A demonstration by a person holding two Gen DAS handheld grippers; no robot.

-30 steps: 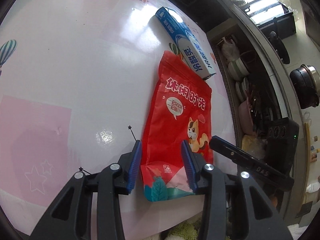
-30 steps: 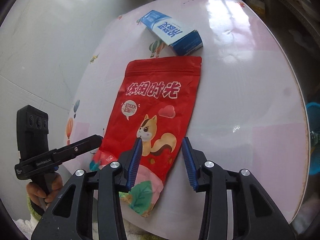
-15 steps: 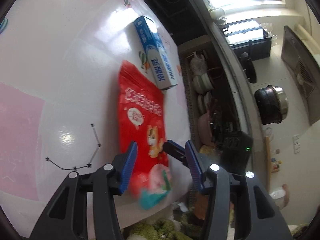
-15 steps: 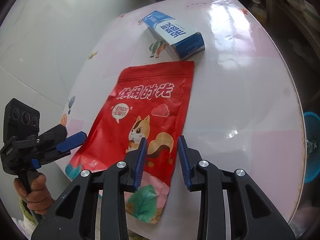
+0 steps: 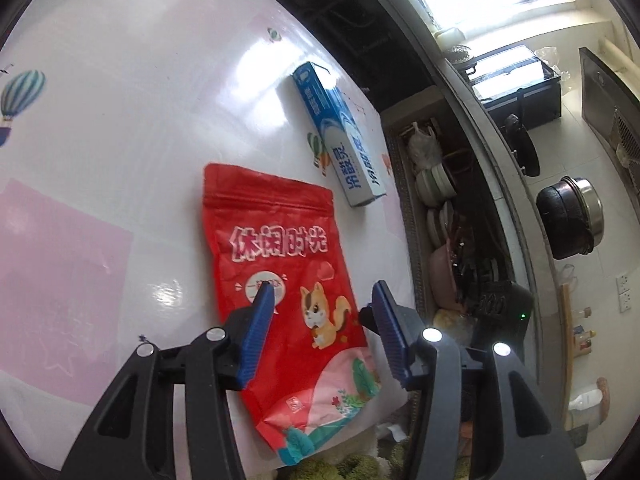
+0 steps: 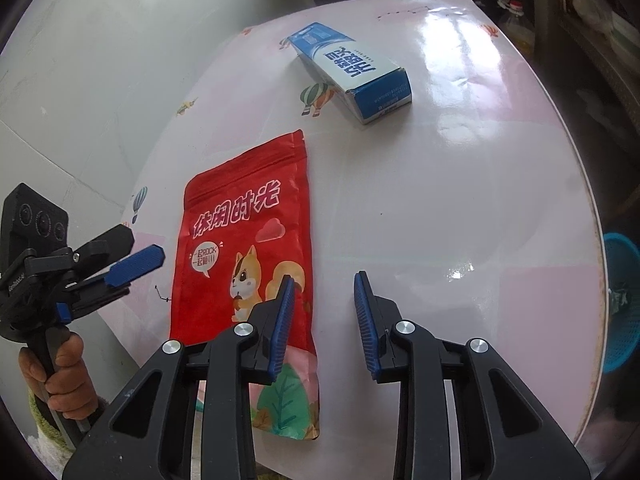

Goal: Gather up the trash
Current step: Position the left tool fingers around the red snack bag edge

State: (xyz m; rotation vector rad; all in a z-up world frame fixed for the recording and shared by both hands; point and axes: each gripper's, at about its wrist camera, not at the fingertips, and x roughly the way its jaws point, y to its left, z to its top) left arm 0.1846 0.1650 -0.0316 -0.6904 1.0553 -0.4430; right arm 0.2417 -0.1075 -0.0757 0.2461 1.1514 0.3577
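A red snack pouch (image 6: 244, 264) is seen lying flat, face up, on the glossy white and pink desk (image 6: 460, 216). It is printed with white Chinese characters, a speech bubble and a cartoon squirrel, and its lower part is marked with pink and green leaves. Its sealed top edge is turned toward the far side of the desk, while its leafy bottom end slightly overhangs the near edge. A blue and white carton (image 6: 352, 74), long and rectangular with large Chinese lettering, is laid on its side beyond the pouch's top, apart from it and set at an angle.
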